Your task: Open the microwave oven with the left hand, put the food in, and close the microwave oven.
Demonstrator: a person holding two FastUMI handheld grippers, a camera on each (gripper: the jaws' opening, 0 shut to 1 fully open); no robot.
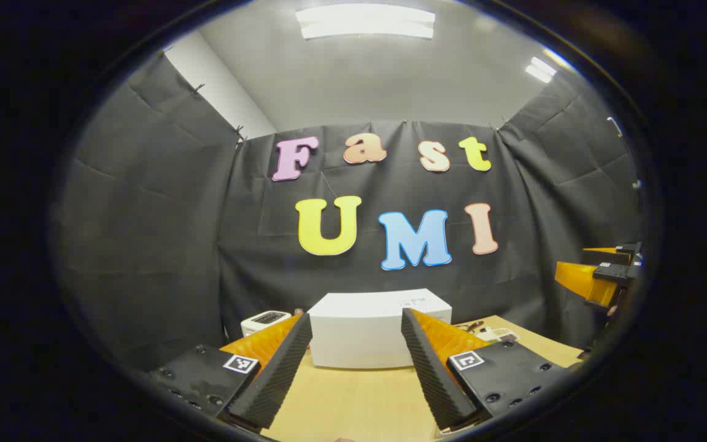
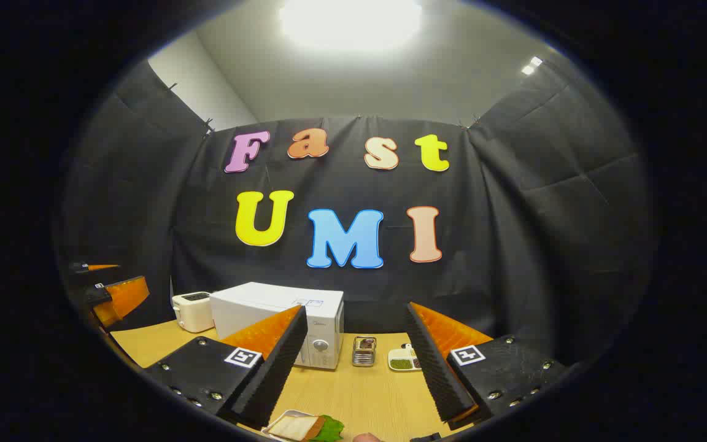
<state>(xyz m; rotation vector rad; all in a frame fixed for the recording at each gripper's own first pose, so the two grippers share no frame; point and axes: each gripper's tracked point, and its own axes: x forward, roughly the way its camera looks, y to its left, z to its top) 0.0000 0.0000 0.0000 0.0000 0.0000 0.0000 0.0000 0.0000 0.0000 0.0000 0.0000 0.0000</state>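
The white microwave (image 1: 366, 334) stands at the back of the wooden table (image 1: 353, 399), straight ahead of my left gripper (image 1: 355, 314), which is open, empty and well short of it. In the right gripper view the microwave (image 2: 267, 307) sits left of centre with its door shut and its knobs facing right. The food, a sandwich with a green leaf on a small plate (image 2: 304, 426), lies at the near edge, just below my open, empty right gripper (image 2: 356, 308). The right gripper (image 1: 571, 259) hangs at the far right of the left gripper view, and the left gripper (image 2: 129, 275) at the far left of the right gripper view.
A white toaster (image 2: 193, 310) stands left of the microwave. A small metal rack (image 2: 364, 351) and a white dish with green filling (image 2: 404, 362) sit to the microwave's right. Black cloth walls close the booth behind and at both sides.
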